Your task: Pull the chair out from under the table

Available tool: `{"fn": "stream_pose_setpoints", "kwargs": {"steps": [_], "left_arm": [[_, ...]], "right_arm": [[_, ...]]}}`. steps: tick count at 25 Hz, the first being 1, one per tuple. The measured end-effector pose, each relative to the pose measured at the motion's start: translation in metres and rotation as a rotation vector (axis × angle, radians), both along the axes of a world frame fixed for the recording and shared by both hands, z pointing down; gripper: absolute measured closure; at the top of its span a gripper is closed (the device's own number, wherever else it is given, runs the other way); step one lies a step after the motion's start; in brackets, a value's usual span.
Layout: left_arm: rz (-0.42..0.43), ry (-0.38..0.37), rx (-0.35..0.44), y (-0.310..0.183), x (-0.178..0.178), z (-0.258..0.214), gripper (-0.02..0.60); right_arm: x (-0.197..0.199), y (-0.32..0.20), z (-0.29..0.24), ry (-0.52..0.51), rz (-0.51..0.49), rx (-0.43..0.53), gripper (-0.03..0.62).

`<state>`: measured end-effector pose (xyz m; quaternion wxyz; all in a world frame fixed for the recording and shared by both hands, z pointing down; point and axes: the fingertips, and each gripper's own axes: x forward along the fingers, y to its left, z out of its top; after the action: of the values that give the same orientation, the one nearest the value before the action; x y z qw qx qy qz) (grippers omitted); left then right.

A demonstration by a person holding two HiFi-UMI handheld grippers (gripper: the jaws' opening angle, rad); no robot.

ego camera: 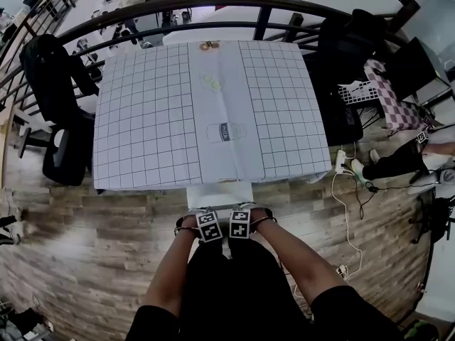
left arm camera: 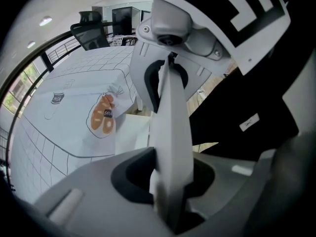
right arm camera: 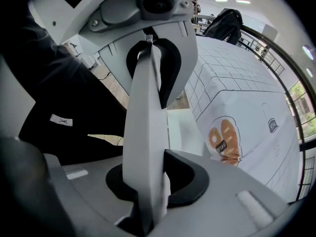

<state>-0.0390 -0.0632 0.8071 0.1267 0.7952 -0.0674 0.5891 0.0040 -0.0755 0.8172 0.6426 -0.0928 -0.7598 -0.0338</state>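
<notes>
Left gripper (ego camera: 208, 227) and right gripper (ego camera: 239, 224): clamped side by side on the back's top edge of the white slab-backed chair (ego camera: 220, 194). Chair seat partly tucked beneath the square table (ego camera: 142, 119), draped in white gridded cloth (ego camera: 277, 105).

Faint "milk" on printed bottle (ego camera: 226, 131) of tablecloth (ego camera: 142, 119), bread label (left arm camera: 107, 113) unreadable

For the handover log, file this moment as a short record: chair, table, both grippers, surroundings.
chair: white, seat partly showing past the table's near edge
table: covered by a white gridded cloth
left gripper: shut on the backrest
right gripper: shut on the same backrest, close beside the left
floor: wood planks
nearby: black office chair left of the table, another at its right
</notes>
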Motion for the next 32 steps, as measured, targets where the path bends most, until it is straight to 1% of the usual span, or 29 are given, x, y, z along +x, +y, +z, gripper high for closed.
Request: {"fn": "stream_pose_setpoints", "kwargs": {"steps": [8,12,18,22,25,29,32], "left_arm": [[0.047,-0.008,-0.006,0.032,0.002,0.001,0.489],[0.075,-0.005,-0.017,0.048,0.004,0.000,0.486],[0.075,0.000,-0.022,0.060,0.006,0.002,0.483],[0.100,-0.012,-0.018,0.067,0.004,0.001,0.485],[0.076,-0.015,-0.007,0.073,0.006,0.001,0.488],[0.085,-0.017,-0.007,0.081,0.007,0.002,0.488],[0.105,-0.017,-0.018,0.091,0.009,-0.005,0.483]], "right_arm": [[0.004,0.033,0.000,0.017,0.014,-0.007,0.517],[0.004,0.048,-0.001,0.013,0.043,-0.018,0.514],[0.007,0.062,0.002,0.017,0.074,-0.031,0.511],[0.006,0.069,0.001,0.024,0.090,-0.039,0.509],[0.007,0.076,0.002,0.015,0.123,-0.042,0.507],[0.009,0.084,0.004,0.021,0.107,-0.034,0.507],[0.010,0.094,-0.003,0.012,0.113,-0.032,0.508]]}}
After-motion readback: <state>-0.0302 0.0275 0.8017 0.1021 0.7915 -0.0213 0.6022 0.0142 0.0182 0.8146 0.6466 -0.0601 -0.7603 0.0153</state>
